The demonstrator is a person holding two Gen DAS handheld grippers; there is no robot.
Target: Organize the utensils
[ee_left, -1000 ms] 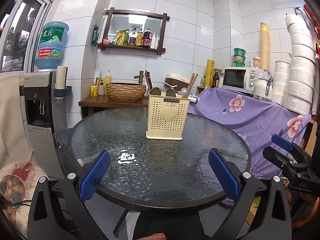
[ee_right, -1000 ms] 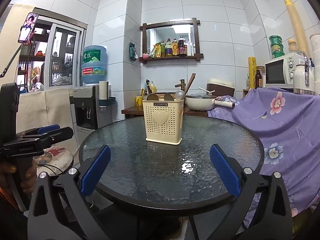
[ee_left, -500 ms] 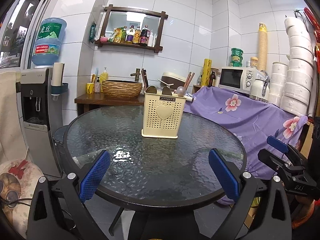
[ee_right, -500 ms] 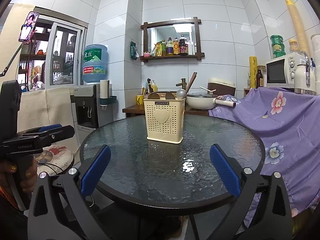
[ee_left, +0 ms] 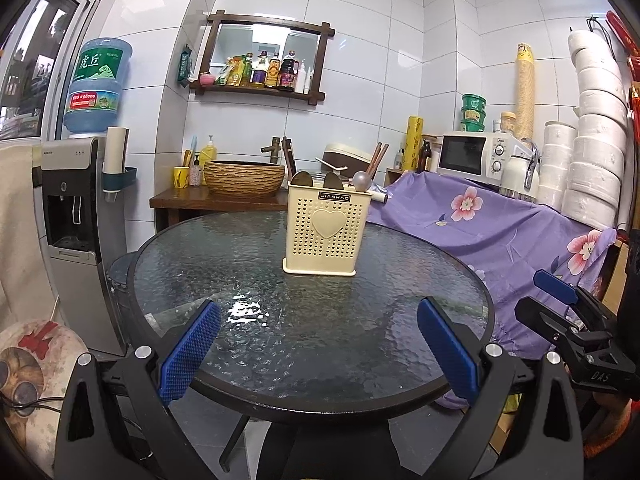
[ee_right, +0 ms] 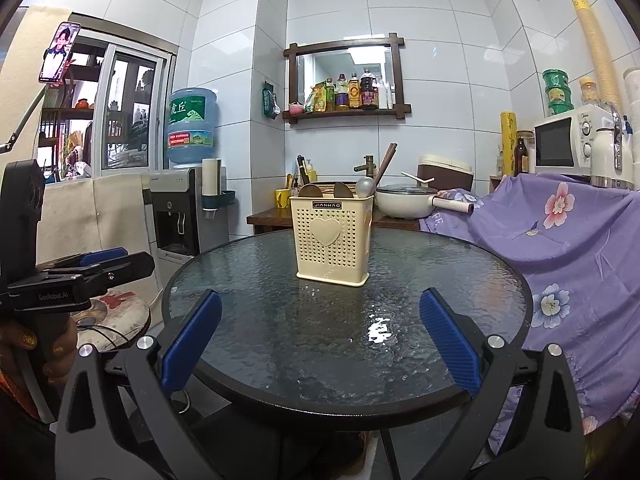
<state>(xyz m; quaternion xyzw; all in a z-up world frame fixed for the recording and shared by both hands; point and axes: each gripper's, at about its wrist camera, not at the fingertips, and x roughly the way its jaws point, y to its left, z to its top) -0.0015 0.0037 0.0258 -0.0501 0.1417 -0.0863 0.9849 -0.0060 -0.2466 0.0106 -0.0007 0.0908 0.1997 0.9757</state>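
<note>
A cream perforated utensil holder with a heart on its front stands upright near the middle of the round glass table; it also shows in the right wrist view. Spoons and chopsticks stick out of its top. My left gripper is open and empty, held at the table's near edge, well short of the holder. My right gripper is open and empty at the near edge too. Each gripper shows from the side in the other's view.
A purple flowered cloth covers furniture right of the table, with a microwave and stacked white tubs behind. A water dispenser stands left. A wooden side table with a woven basin and a white pot stands behind.
Both grippers have drawn back a little and dropped lower, so the table and holder sit higher in view. Both stay open and empty.
</note>
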